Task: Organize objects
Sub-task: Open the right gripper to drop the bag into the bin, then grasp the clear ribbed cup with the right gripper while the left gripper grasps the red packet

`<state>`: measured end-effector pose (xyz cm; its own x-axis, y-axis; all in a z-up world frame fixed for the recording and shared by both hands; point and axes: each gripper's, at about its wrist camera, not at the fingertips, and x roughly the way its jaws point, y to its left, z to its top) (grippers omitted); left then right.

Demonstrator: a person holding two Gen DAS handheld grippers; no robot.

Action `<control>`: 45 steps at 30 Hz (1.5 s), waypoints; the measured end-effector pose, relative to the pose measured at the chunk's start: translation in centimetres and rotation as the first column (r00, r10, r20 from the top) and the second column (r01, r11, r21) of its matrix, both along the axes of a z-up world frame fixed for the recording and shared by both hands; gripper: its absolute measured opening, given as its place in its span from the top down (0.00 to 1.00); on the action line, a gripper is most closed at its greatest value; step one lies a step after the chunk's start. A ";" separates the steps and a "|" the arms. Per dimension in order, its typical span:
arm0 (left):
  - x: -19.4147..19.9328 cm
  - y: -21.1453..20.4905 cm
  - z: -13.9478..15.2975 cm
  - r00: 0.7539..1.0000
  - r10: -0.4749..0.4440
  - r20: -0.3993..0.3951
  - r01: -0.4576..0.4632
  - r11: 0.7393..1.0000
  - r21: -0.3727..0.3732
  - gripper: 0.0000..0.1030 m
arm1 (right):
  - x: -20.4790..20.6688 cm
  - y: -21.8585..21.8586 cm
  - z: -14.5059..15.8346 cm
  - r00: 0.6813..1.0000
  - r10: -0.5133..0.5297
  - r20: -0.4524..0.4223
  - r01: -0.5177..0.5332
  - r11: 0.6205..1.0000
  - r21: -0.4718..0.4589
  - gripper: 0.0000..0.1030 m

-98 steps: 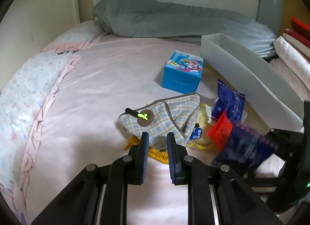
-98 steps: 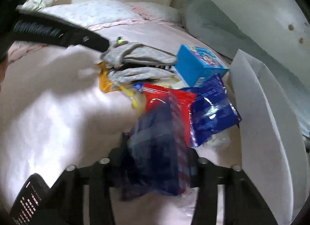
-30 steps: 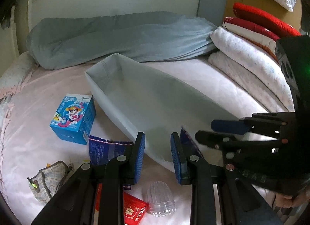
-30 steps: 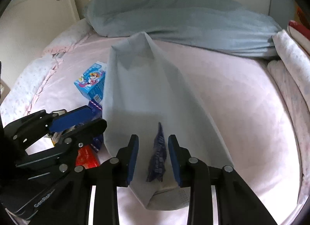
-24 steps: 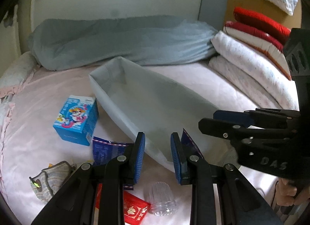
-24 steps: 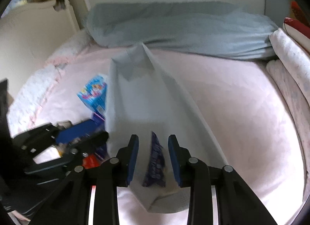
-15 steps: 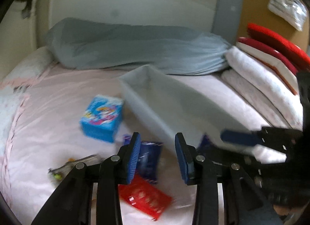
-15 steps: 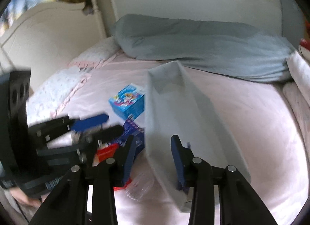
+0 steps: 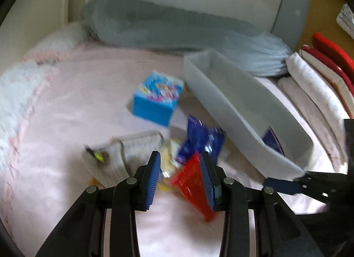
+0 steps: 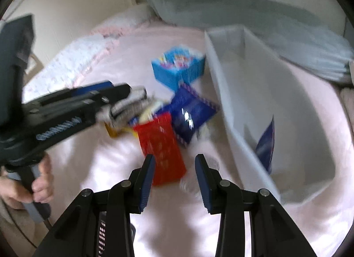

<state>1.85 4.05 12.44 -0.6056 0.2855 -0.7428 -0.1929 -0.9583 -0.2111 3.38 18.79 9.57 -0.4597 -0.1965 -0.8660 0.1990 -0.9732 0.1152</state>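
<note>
A long grey fabric bin (image 9: 239,111) lies on the pink bed, with one dark blue packet (image 10: 266,144) inside it (image 10: 276,93). Left of the bin lies a pile: a red packet (image 9: 194,181) (image 10: 160,144), a dark blue packet (image 9: 202,141) (image 10: 191,113), a plaid pouch (image 9: 128,151) and a blue carton (image 9: 158,100) (image 10: 179,67). My left gripper (image 9: 180,177) is open and empty, just above the red packet. My right gripper (image 10: 174,179) is open and empty, above the red packet's near end and a clear plastic cup (image 10: 199,179).
A grey bolster (image 9: 177,33) lies along the headboard. Folded white and red quilts (image 9: 320,84) are stacked right of the bin. Floral pillows (image 9: 24,84) line the bed's left side. A yellow packet (image 10: 115,132) peeks from under the pouch.
My right gripper let go of the dark blue packet in the bin and swung left to the pile. My left gripper swung left and down to the pile and opened wider.
</note>
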 end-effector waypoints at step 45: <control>-0.7 2.6 -3.5 0.985 -0.072 0.156 0.018 0.946 0.324 0.87 | 0.8 -0.6 -2.1 0.996 0.077 -0.046 -0.070 0.988 0.135 0.58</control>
